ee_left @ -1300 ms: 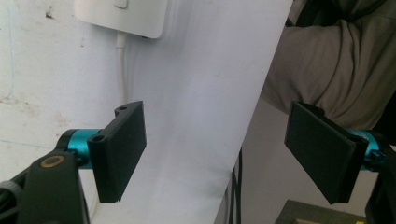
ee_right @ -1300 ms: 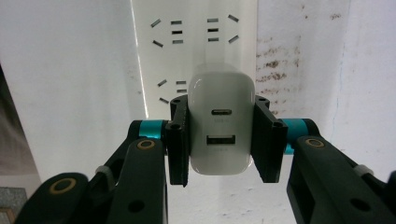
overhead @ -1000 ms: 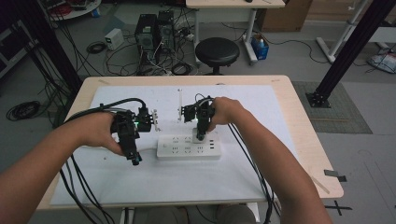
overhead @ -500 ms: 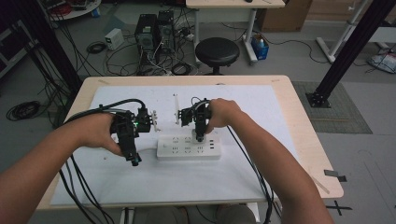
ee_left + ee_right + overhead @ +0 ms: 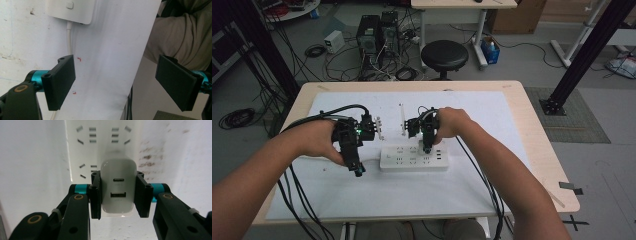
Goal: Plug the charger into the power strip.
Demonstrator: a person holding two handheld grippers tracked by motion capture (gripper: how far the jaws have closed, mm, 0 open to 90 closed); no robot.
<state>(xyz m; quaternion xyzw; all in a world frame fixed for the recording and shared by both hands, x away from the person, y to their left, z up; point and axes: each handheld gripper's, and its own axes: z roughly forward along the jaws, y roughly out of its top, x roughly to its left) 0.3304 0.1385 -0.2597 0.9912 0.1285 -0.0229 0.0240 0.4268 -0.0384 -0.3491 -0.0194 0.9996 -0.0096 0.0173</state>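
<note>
A white power strip lies on the paper at mid table. My right gripper points down over its top side, shut on a white USB charger. The charger's two ports face the right gripper view, with the strip's sockets just beyond it. My left gripper hovers by the strip's left end. Its jaws have just been opening and now stand wide apart with nothing between them. Ahead of them are the strip's switch end and its white cord.
A white paper sheet covers the wooden table. Two thin white objects stand behind the strip. Black cables trail off the table's near left. A stool and computer towers sit beyond the far edge.
The right hand with the charger has shifted slightly over the power strip. The left hand has stayed where it was.
</note>
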